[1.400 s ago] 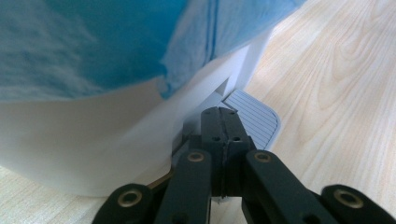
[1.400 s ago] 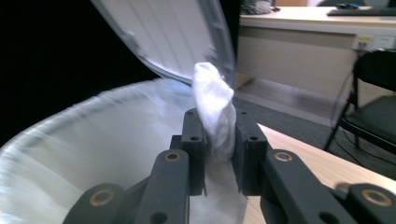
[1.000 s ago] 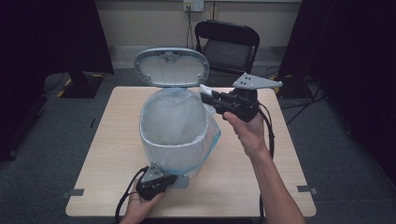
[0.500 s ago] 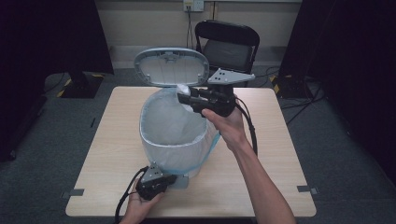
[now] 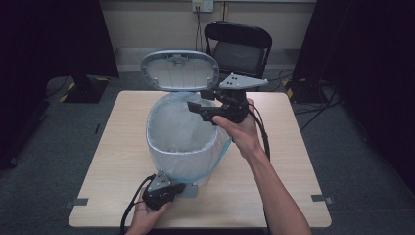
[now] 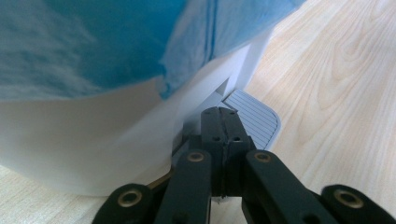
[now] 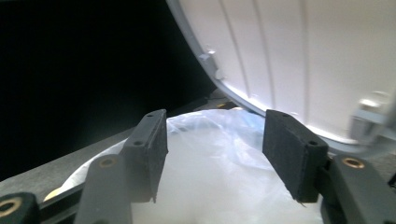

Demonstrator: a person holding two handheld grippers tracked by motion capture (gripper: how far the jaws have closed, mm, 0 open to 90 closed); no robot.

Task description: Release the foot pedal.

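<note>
High view: left tongs (image 5: pixel 169 190) were closed on the white pedal bin's (image 5: pixel 181 147) pedal (image 6: pixel 254 122); right tongs (image 5: pixel 203 106) were parted over its thin, soft blue liner (image 5: pixel 222 147), best pinched at the rim.

The light wooden bench (image 5: pixel 122 147) is seen from above and in front. The white pedal bin lined with a blue plastic bag (image 5: pixel 183 142) is viewed low and close by the left camera (image 6: pixel 116 140); its open rim is faced closely by the right camera (image 7: pixel 219 154).

I note a studio-like test room: black curtains (image 5: pixel 54 44), grey carpet floor (image 5: pixel 342 147), light wooden bench (image 5: pixel 288 147), black folding chair (image 5: pixel 238 46).
</note>
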